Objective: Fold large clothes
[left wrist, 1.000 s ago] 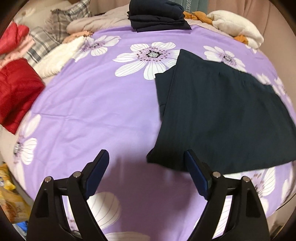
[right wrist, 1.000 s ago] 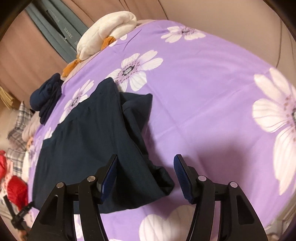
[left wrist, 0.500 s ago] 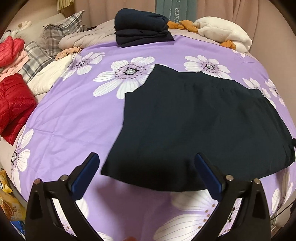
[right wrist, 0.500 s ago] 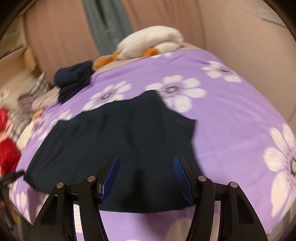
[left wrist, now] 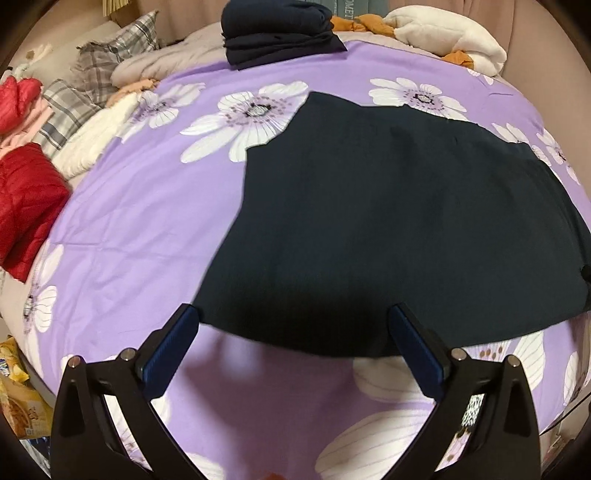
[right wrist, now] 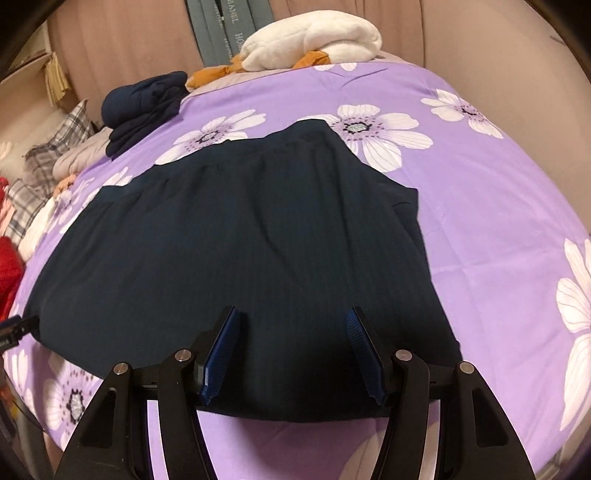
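Note:
A dark navy garment [left wrist: 388, 221] lies spread flat on the purple flowered bedsheet [left wrist: 140, 229]. My left gripper [left wrist: 291, 314] stands wide open just above the garment's near hem, nearer its left corner, with nothing between the pads. In the right wrist view the same garment [right wrist: 240, 251] fills the middle, with a folded flap along its right side. My right gripper [right wrist: 293, 314] hovers over the near hem, jaws partly apart and gripping nothing.
A folded navy stack [left wrist: 280, 33] and a white plush bundle [left wrist: 454, 40] sit at the far end of the bed. A red jacket [left wrist: 26, 199], plaid cloth [left wrist: 110, 70] and other clothes pile at the left. Bare sheet [right wrist: 498, 221] lies right of the garment.
The left gripper's jaws have widened, and it has slid right along the garment's near hem. The right gripper has rolled level and moved from the garment's right corner to over its near hem.

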`<state>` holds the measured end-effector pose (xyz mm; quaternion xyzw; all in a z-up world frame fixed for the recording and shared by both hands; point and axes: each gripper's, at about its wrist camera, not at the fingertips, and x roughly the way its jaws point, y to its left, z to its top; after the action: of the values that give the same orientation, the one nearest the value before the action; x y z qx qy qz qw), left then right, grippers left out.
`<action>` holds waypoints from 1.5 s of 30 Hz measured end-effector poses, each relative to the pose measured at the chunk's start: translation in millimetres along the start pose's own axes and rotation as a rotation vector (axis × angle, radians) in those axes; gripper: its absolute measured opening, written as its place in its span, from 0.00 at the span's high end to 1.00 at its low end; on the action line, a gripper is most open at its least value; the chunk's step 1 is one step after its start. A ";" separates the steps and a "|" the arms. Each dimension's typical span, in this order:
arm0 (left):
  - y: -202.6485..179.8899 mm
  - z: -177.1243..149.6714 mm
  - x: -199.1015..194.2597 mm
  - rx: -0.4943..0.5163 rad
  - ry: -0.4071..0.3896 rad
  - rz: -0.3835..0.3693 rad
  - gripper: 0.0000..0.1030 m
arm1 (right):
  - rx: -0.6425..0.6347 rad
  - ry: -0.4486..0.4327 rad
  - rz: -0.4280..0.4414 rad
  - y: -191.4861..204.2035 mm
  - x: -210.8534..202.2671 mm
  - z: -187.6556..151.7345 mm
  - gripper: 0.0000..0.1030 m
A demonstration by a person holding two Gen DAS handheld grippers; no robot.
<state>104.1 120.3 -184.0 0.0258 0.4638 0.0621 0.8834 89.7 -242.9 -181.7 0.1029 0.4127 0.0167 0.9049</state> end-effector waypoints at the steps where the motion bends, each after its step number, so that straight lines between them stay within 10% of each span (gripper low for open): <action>1: 0.9 -1.4 -6.0 0.005 -0.007 0.010 0.00 | 0.001 -0.002 -0.001 1.5 -3.9 0.1 0.41; 10: 12.8 -4.1 -91.7 -0.021 -0.125 0.031 0.00 | -0.047 -0.059 -0.004 25.3 -54.7 1.1 0.40; 24: -24.4 16.0 -187.7 -0.008 -0.216 -0.017 0.00 | -0.121 -0.172 0.029 68.5 -146.5 25.2 0.03; 45: -67.8 12.8 -229.2 0.105 -0.246 -0.079 0.00 | -0.136 -0.157 0.055 89.4 -189.7 18.9 0.01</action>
<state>-8.4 22.6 3.4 0.0612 0.3551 -0.0009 0.9328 -16.1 -180.5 -10.7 0.0535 0.3357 0.0612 0.9384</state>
